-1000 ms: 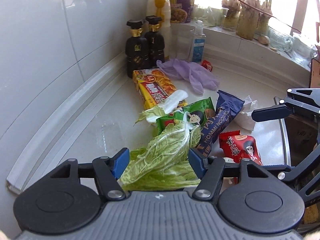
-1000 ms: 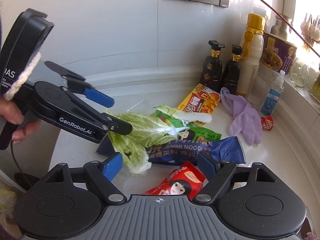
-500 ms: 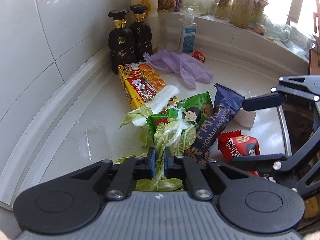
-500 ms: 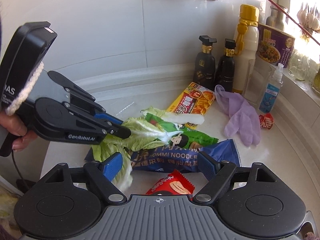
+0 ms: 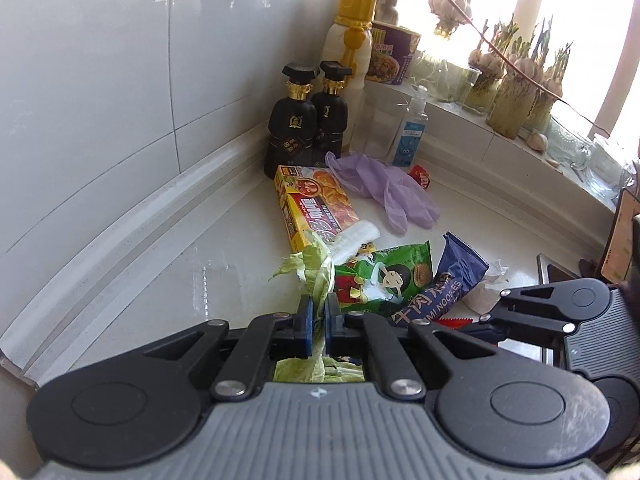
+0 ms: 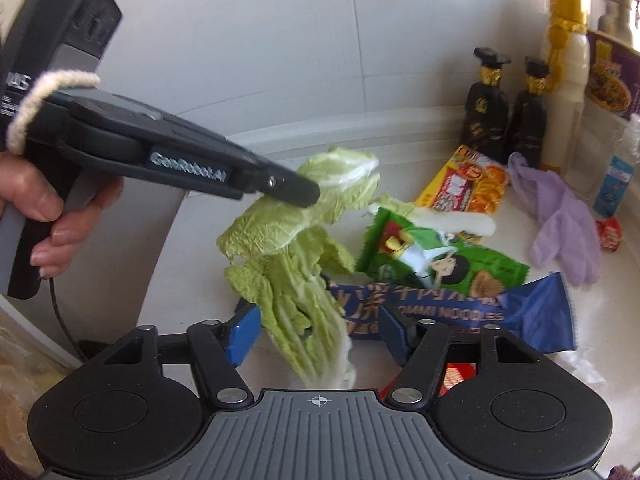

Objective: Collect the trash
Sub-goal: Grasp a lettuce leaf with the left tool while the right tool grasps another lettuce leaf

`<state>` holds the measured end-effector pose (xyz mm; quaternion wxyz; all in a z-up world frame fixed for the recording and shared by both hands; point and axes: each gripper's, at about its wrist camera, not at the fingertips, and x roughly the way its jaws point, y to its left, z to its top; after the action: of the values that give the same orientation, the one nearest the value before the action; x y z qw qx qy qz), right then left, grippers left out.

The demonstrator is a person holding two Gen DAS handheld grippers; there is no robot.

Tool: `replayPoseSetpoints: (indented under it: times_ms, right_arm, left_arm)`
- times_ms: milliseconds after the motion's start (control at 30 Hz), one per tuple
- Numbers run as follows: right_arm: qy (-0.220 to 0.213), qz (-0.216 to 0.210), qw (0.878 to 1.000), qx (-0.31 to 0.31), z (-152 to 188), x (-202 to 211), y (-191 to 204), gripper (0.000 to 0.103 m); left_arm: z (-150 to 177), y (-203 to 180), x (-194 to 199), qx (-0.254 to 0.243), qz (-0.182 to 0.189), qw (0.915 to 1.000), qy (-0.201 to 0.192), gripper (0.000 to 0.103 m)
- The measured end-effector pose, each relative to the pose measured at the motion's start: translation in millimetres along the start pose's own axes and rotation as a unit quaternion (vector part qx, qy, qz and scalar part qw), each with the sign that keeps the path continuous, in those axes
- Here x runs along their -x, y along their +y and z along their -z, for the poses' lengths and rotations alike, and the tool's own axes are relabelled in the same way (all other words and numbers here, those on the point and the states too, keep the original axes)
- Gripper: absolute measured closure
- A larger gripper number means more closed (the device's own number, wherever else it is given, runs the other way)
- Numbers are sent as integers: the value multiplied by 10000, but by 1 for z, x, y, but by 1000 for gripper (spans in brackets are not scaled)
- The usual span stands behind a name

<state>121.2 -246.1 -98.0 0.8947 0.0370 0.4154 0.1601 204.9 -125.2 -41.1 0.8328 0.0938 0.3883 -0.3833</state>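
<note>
Left tool (image 5: 316, 322) is pinched tight on the limp pale-green cabbage leaf (image 6: 296, 248), which hangs off the white desk (image 5: 168, 280) w/ its lower end dangling right in front of the right tool (image 6: 316, 334). Right tool's jaws are closing, blue pads either side of the leaf's lower part and the dark-blue noodle packet (image 6: 460, 314), but not pressing on anything yet. So: first piece of trash lifted, nothing binned as far as I can see; no bin in view. Still lying on the desk: green snack wrapper (image 6: 440, 264), the blue packet, red snack pack (image 6: 460, 376) mostly hidden under the right tool, yellow-red cardboard box (image 5: 316, 208), crumpled lilac rubber glove (image 5: 392, 192), small red wrapper (image 5: 422, 176) and white crumpled tissue (image 5: 486, 288). Early days, I'd say, most of the pile is left.
</note>
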Motion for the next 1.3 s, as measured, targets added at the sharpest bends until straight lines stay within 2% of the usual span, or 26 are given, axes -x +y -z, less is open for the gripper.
replayPoseSetpoints:
  times_ms: [100, 233, 267, 333, 400, 433, 467, 567, 967, 1300]
  right_arm:
    - [149, -52, 9999, -31, -1, -15, 0, 49]
    - [322, -69, 9994, -47, -1, -31, 0, 63]
    - [315, -55, 9995, -33, -1, -33, 0, 65]
    - [361, -1, 9993, 28, -1, -34, 1, 76]
    - [359, 16, 9993, 124, 0, -33, 3, 80]
    - [357, 13, 9992, 170, 0, -34, 4, 85]
    - [351, 29, 9992, 193, 0, -33, 5, 86]
    - [268, 26, 9995, 165, -1, -26, 5, 98]
    - [-209, -44, 9992, -350, -21, 17, -4, 100]
    - [-620, 25, 9974, -379, -37, 59, 17, 102]
  left_arm:
    - [2, 4, 5, 144, -23, 9999, -60, 98]
    - [5, 8, 8, 299, -44, 9995, -91, 98]
    - [5, 9, 9, 320, -47, 9994, -94, 98]
    - [6, 10, 9, 360, -49, 9993, -96, 98]
    - [7, 11, 9, 388, -46, 9992, -94, 98]
    - [7, 11, 9, 399, -52, 9991, -93, 98]
    - [8, 11, 9, 412, -57, 9991, -95, 98]
    - [8, 13, 12, 458, -57, 9989, -128, 98]
    - [9, 21, 49, 619, -113, 9968, -500, 98]
    - [26, 33, 91, 897, -250, 9928, -758, 98]
